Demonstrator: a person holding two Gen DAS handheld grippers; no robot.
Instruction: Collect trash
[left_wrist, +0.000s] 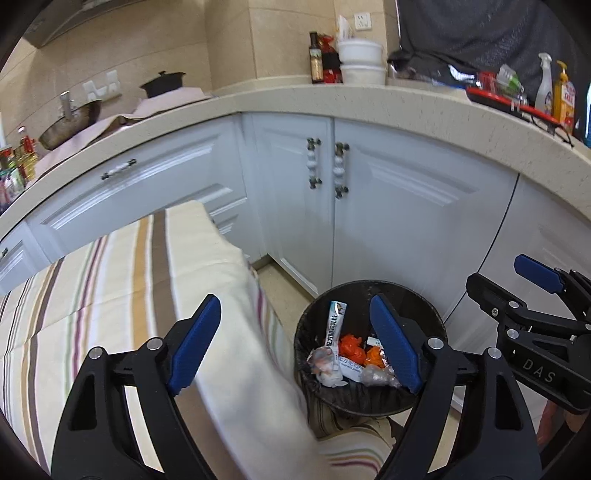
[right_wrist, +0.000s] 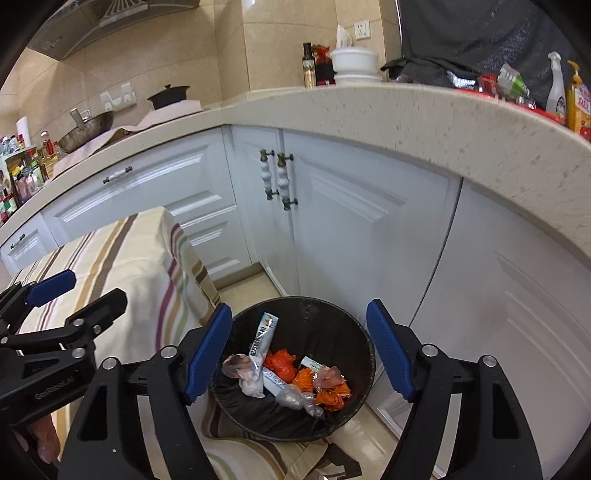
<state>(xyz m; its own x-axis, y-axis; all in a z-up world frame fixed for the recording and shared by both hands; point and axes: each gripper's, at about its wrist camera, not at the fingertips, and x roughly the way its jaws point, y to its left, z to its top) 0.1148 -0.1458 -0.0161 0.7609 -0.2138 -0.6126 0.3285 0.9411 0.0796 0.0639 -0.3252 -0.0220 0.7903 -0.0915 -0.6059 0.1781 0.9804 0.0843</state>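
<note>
left wrist view: the left gripper (left_wrist: 295, 343) fills the lower part of the frame, its two blue pads spread wide with nothing between them, so it is released. behind the gap, at lower centre, stands the black bin (left_wrist: 369, 295) on the floor, just beside the white cupboard doors (left_wrist: 406, 206). inside the bin lies the trash (left_wrist: 347, 354): a long white packet leaning on the wall, orange wrappers, crumpled clear plastic and paper. at the left, a striped cloth (left_wrist: 110, 280) covers a table and hangs down, touching the bin side. the right gripper (left_wrist: 524, 291) comes in at the right edge, also spread, empty.

right wrist view: the right gripper (right_wrist: 299, 350) is in the lower centre, pads wide apart, holding nothing. the bin (right_wrist: 332, 314) sits right below it, and the trash (right_wrist: 288, 373) rests at the bottom of it. the left gripper (right_wrist: 74, 291) shows at the left edge, over the striped cloth (right_wrist: 140, 254), jaws apart. the counter (right_wrist: 406, 114) curves across the upper frame.

my judgement: the dropping step seems finished, because both tongs are empty above the bin and the pieces lie inside. no loose trash is visible on the cloth or floor in these views. the next move probably calls for turning away from the bin to search for more pieces, keeping the jaws ready for a new pick.
</note>
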